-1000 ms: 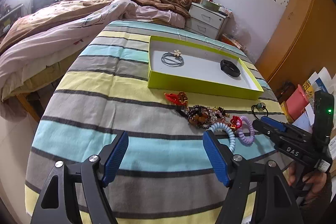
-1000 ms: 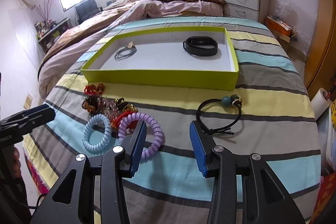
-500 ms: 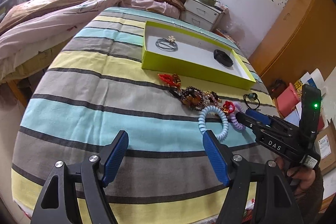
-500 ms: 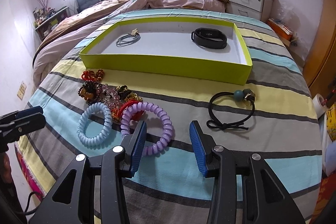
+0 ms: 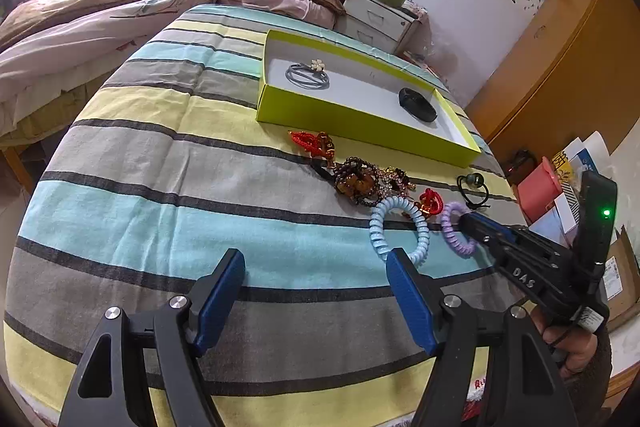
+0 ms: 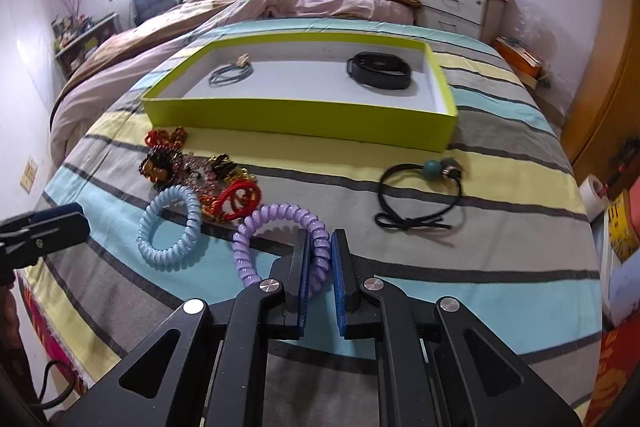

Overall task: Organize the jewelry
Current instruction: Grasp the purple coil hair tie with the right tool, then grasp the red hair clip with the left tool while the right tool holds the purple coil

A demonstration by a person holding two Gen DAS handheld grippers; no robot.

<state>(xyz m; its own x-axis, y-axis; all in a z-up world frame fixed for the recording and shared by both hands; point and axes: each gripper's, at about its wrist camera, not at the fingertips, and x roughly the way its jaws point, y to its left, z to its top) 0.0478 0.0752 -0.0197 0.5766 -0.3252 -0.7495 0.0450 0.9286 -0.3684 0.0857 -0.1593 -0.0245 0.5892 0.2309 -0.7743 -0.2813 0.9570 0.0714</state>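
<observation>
My right gripper [image 6: 320, 247] is shut on the right side of a purple spiral hair tie [image 6: 256, 227], which lies on the striped cloth; it also shows in the left wrist view [image 5: 454, 231]. A light blue spiral hair tie [image 6: 170, 223] lies just left of it. A pile of beaded bracelets and red cord [image 6: 200, 171] sits behind. A black hair tie with a teal bead [image 6: 420, 195] lies to the right. The green tray [image 6: 304, 119] holds a grey hair tie [image 6: 230, 73] and a black band [image 6: 380, 69]. My left gripper [image 5: 316, 291] is open and empty, above the cloth near the front edge.
The striped table [image 5: 160, 187] drops off at the front and left. A bed with a quilt [image 5: 100, 11] stands behind it, a white nightstand [image 5: 380, 19] at the back, boxes and papers [image 5: 560, 179] on the floor to the right.
My right gripper has moved forward and closed on the purple hair tie. My left gripper has shifted slightly, still open.
</observation>
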